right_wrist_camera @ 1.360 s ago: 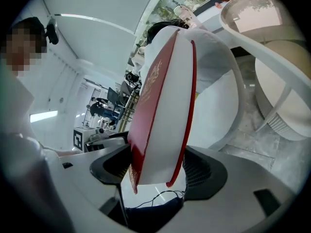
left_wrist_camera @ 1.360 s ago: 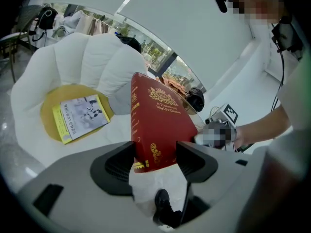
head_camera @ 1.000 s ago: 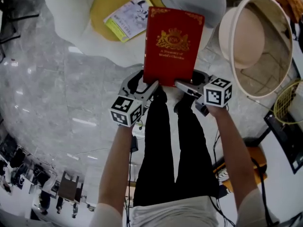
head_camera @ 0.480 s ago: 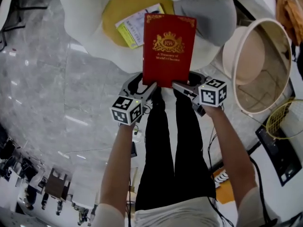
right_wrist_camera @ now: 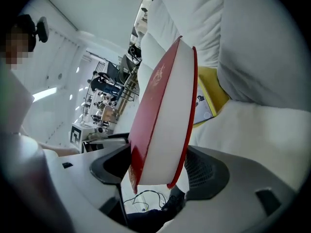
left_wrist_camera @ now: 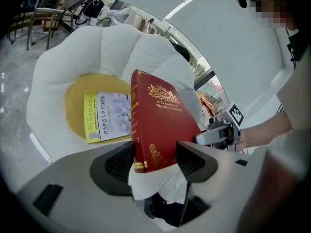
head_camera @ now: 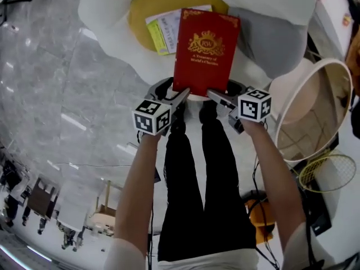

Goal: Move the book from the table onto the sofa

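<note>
**Both grippers carrying the book over the sofa seat**

The left gripper (head_camera: 179, 98) and the right gripper (head_camera: 216, 98) are each pinching a near corner of the red book (head_camera: 206, 52). The left one is clamping the spine side and the right one the open-page side. In each gripper view the jaws are pressing on the front and back covers, so neither is empty. Gripping at two corners is probably what is stopping so large a hardback from twisting or sagging.

The book is reaching out ahead of both grippers, tilted up from their jaws with its front cover facing the head camera. It is hanging clear of any surface. Beyond it the white sofa (head_camera: 107, 16) is waiting, with a yellow cushion (head_camera: 143, 7) in its seat and a thin booklet (head_camera: 162, 28) lying on that cushion, just past the left gripper's side of the book.

Judging from this, the carry is nearly over and only the lowering and release are remaining.
</note>
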Available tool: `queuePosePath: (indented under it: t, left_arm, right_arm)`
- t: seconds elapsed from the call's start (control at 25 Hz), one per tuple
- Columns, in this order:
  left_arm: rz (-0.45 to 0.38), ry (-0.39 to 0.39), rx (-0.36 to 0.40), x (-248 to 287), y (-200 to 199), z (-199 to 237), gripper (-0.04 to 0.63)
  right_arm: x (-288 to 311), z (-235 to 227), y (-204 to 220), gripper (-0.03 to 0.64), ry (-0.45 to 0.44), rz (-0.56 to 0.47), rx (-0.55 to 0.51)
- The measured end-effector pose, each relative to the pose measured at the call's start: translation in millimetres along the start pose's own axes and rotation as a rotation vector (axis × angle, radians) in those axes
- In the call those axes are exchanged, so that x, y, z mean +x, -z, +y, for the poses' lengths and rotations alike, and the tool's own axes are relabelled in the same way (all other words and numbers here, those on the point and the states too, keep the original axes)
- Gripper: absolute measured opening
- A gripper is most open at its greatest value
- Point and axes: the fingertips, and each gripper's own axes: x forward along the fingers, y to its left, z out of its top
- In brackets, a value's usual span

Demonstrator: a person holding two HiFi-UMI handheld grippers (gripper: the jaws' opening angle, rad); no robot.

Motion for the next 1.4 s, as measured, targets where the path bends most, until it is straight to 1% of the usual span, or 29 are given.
queuePosePath:
  t: [0.12, 0.24, 0.52, 0.68, 0.84, 0.96, 1.08, 1.2, 1.4]
  left_arm:
    - [-0.013, -0.003, -0.029, 14.9, -0.1, 8.4, 0.27]
    - [-0.022, -0.01, -0.041, 28.4, 7.8, 18.1, 0.27]
    - [-0.025, -0.02, -0.055, 55.2, 17.3, 33.0, 0.264]
    - [-0.025, -0.039, -0.05, 65.4, 22.4, 40.2, 0.256]
    - [-0.003, -0.052, -0.036, 78.4, 30.4, 46.5, 0.255]
    - [0.001, -0.069, -0.033, 80.8, 31.0, 50.6, 0.255]
    - [0.001, -0.083, -0.039, 80.0, 33.2, 46.1, 0.238]
    - [0.014, -0.07, -0.048, 80.1, 35.9, 36.9, 0.236]
    - [0.003, -0.06, -0.053, 65.1, 31.4, 31.1, 0.236]
  right_arm:
    - [5.7, -14.0, -8.5, 0.345, 0.02, 0.029, -0.031]
    - [14.3, -29.1, -6.6, 0.345, 0.033, 0.044, -0.045]
    - [25.7, -57.8, -5.6, 0.347, 0.067, 0.04, -0.041]
    - [31.4, -68.8, -3.7, 0.347, 0.094, 0.043, -0.025]
    - [36.3, -86.4, 2.5, 0.347, 0.159, 0.094, -0.035]
    - [39.0, -89.3, 2.3, 0.348, 0.205, 0.121, -0.045]
    - [34.0, -90.8, -1.2, 0.348, 0.274, 0.107, -0.061]
    - [26.1, -95.1, -4.8, 0.357, 0.344, 0.097, -0.069]
    - [14.9, -86.4, -13.8, 0.357, 0.385, 0.073, -0.09]
